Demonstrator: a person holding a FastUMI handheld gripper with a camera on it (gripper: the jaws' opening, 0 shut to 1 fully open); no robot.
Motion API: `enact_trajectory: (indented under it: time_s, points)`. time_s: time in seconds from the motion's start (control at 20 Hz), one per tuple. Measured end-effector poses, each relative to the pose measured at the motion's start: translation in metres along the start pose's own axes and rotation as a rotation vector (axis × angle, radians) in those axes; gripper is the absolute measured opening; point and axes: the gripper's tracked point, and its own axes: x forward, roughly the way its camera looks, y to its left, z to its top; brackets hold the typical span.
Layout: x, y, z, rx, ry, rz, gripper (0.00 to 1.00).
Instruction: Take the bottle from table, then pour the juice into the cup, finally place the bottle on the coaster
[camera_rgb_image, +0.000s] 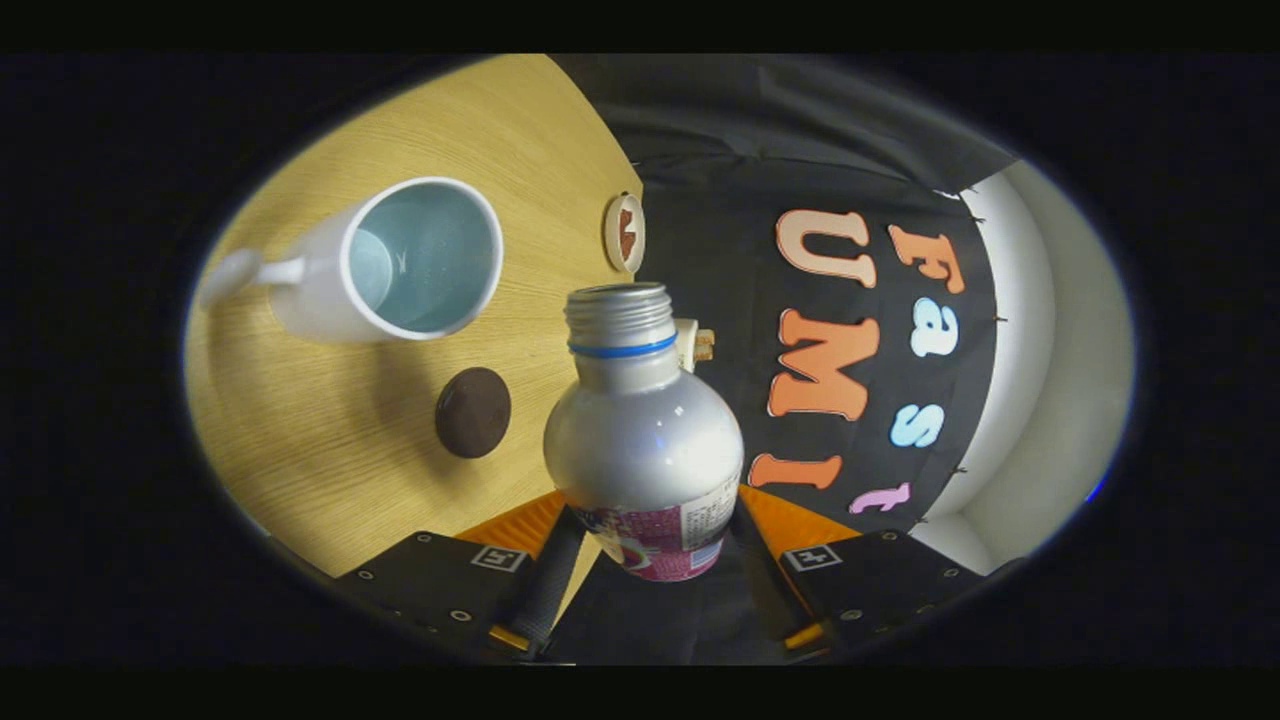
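Wooden table (330, 460); small cream object (697, 343) at its edge; white wall (1050, 400)

Premises: a recording booth staged as a domestic tabletop. Evidence: black cloth wall (700, 150) hung directly behind a wood-grain table (330, 470) (cloth pinned along one edge), white panelling (1040, 330) beyond, and household crockery, namely a white mug (400, 262).

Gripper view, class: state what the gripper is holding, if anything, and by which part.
The gripper is shut on the silver bottle, its fingers pressing each side of the labelled lower body. The neck and open mouth are free.
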Motion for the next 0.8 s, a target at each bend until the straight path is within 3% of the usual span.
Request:
enact_trajectory:
  time_s: [0.8]
  points:
    - [0.001,0.0079,0.0068,-0.147,-0.01,0.006,0.78]
